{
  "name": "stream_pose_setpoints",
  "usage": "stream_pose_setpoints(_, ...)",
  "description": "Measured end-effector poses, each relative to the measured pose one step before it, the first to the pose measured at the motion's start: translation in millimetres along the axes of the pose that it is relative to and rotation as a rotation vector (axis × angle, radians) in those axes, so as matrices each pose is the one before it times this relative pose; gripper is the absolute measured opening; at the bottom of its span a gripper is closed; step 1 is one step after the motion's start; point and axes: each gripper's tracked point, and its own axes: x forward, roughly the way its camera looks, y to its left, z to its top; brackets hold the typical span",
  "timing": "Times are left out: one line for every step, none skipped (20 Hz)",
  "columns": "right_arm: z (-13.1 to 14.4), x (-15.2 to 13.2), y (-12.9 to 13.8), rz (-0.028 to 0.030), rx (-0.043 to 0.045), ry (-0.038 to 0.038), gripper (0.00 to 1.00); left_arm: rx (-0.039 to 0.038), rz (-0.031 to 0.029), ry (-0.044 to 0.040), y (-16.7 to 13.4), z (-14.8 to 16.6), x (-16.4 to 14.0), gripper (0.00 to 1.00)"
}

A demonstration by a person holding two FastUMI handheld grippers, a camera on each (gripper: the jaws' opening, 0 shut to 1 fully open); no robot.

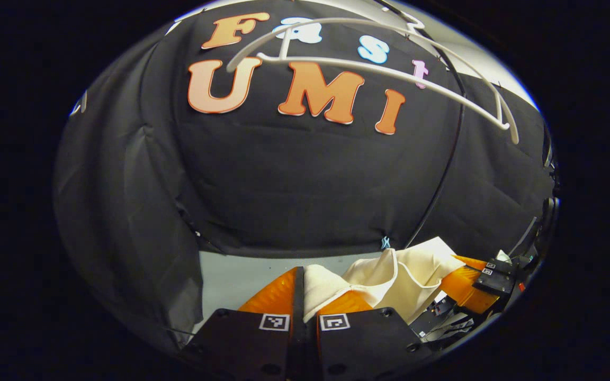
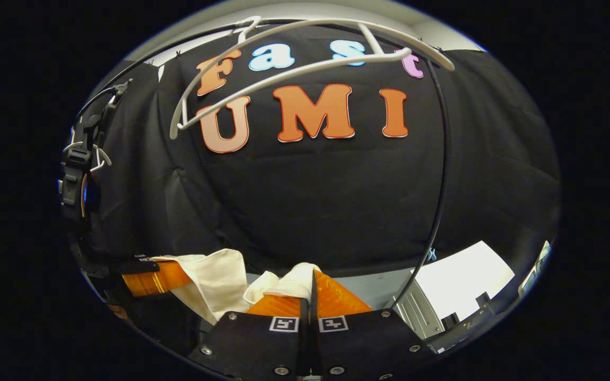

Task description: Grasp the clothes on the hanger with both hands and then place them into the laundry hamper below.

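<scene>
While both of my grippers sit low, the left gripper point(image 1: 305, 296) has its orange fingers point(image 1: 278, 296) pinched together on the cream garment point(image 1: 389, 278), and the right gripper point(image 2: 310, 293) fingers are likewise clamped on a bunch of it point(image 2: 294, 286). White hanger point(image 1: 368, 63) hangs bare overhead point(image 2: 305, 58). Garment spans between both grippers.

A test booth, not a home: black cloth point(image 2: 337, 201) makes the walls, and a white hanger point(image 2: 305, 47) hangs up high.
</scene>
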Motion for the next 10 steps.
stream_pose_setpoints(-10.72, 4.84, -0.74, -0.00261, 0.00055, 0.02221, 0.0, 0.00074, 0.00156, 0.02546, 4.16, -10.94, 6.73, 0.07)
stream_pose_setpoints(-12.89, 8.71, -3.27, -0.01012, 0.00093, 0.0235, 0.0, 0.0009, 0.00562, 0.028, 3.26, -11.93, 5.91, 0.07)
stream_pose_setpoints(-12.82, 6.51, -2.93, -0.00873, 0.00441, 0.0252, 0.0, -0.00059, 0.00187, 0.03244, 3.72, -10.96, 5.9, 0.07)
stream_pose_setpoints(-11.02, 6.39, -1.56, -0.00696, 0.00786, 0.02491, 0.0, -0.00727, -0.00285, 0.03246, 1.87, -10.42, 7.1, 0.07)
stream_pose_setpoints(-9.76, 4.37, -0.33, -0.00676, 0.00833, 0.0233, 0.0, -0.00782, -0.00631, 0.03289, 1.24, -9.79, 7.61, 0.08)
stream_pose_setpoints(-11.04, 6.47, -1.49, -0.00798, 0.0068, 0.02555, 0.0, -0.00432, -0.00233, 0.02769, 0.35, -10.76, 3.87, 0.07)
stream_pose_setpoints(-11.41, 9.68, -2.46, -0.0077, 0.00665, 0.02861, 0.0, -0.00176, 0.0012, 0.03062, 1.84, -7.92, 6.49, 0.07)
stream_pose_setpoints(-14.07, 7.6, -2.06, -0.01084, 0.00518, 0.03424, 0.01, -0.00131, 0.00095, 0.03184, 2.13, -13.02, 10.53, 0.07)
stream_pose_setpoints(-13.47, 6.76, -3.34, -0.01087, 0.00674, 0.03742, 0.01, -0.00082, 0.00069, 0.03576, 3.22, -10.31, 7.18, 0.07)
stream_pose_setpoints(-13.59, 7.57, -0.84, -0.00447, 0.00567, 0.03752, 0.02, 0.00214, -0.00167, 0.03987, 2.67, -12.19, 9.17, 0.07)
